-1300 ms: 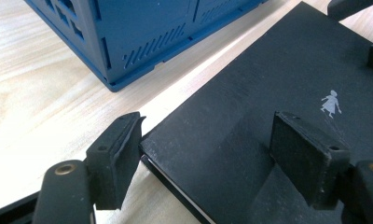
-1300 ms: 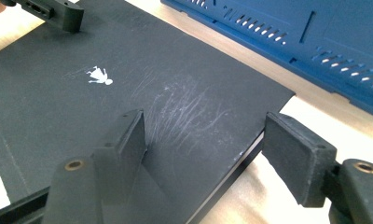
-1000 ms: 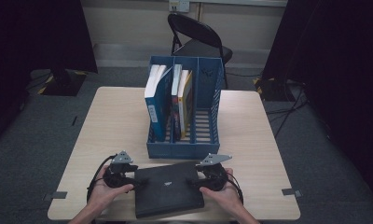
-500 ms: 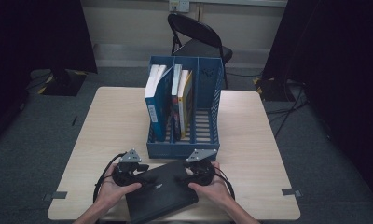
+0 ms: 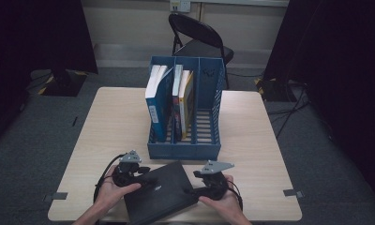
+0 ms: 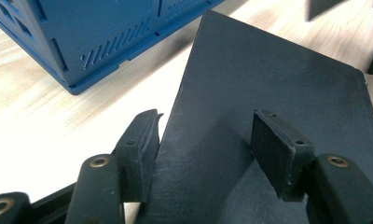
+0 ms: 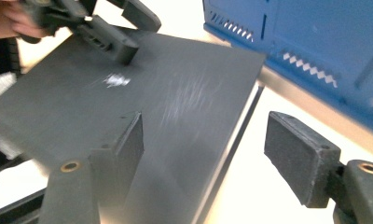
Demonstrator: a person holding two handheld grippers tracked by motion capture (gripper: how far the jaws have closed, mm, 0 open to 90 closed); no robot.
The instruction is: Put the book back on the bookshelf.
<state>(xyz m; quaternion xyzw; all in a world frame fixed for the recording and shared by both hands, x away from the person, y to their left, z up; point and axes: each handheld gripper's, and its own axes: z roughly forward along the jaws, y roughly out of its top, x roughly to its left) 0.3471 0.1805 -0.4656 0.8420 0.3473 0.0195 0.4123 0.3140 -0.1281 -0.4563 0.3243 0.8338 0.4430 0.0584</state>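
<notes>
A black book (image 5: pixel 160 194) lies askew near the table's front edge, just in front of a blue file rack (image 5: pixel 185 145). In the left gripper view the book (image 6: pixel 268 84) has its edge between the jaws of my left gripper (image 6: pixel 208 140): one pad sits beside the edge, the other over the cover. These jaws have just been closing, and a gap still shows. My right gripper (image 7: pixel 212 135) straddles the book's opposite edge (image 7: pixel 240 135). Its jaws have just been opening and stand wide. From above, the left gripper (image 5: pixel 146 180) and right gripper (image 5: pixel 196 187) flank the book.
The rack holds a white and blue book (image 5: pixel 156 101) in its left slot and more books (image 5: pixel 183 98) in the middle one. Its right slot (image 5: pixel 206 122) has no book in it. A folding chair (image 5: pixel 199 44) stands behind the table (image 5: pixel 110 122).
The book has turned askew, its far right corner now nearer the rack. Both grippers first came inward along it, then the right one drew back to the right. The left gripper's jaws narrowed.
</notes>
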